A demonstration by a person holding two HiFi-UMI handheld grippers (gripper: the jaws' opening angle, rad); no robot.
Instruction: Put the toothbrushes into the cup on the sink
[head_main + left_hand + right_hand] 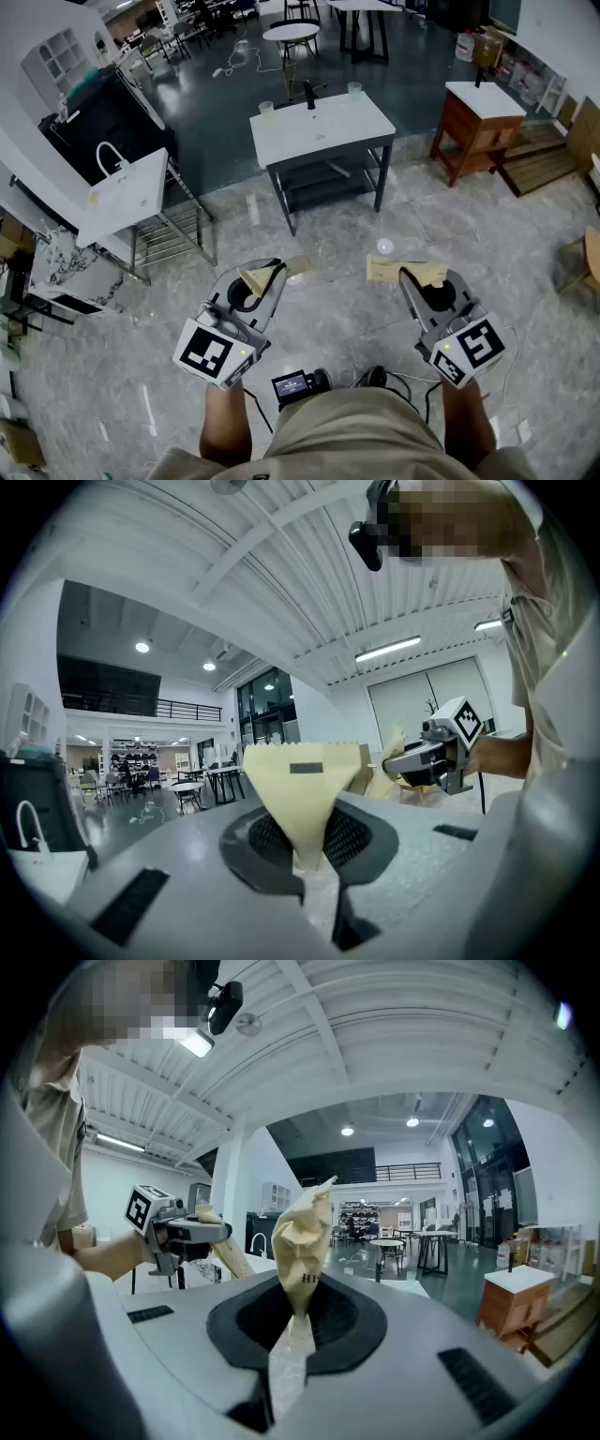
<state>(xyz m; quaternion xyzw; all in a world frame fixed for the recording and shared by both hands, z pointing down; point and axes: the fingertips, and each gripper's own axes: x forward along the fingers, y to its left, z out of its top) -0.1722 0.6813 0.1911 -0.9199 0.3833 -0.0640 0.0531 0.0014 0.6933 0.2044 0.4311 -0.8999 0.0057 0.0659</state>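
Left gripper (270,274), right gripper (410,274): grey bodies, black-white square markers. Pale tan paper wrappers (302,789). Sink (356,122): white top, dark frame. Floor (328,234): grey marble. Cabinet (469,131): reddish-brown.

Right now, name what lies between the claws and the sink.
Head view: only bare floor between the sink and the left claw and right claw, each clamping a paper packet.

An open, showroom-like hall: freestanding sink stands (322,131) on a polished floor (328,272), round tables (292,34), a mezzanine railing (141,705).
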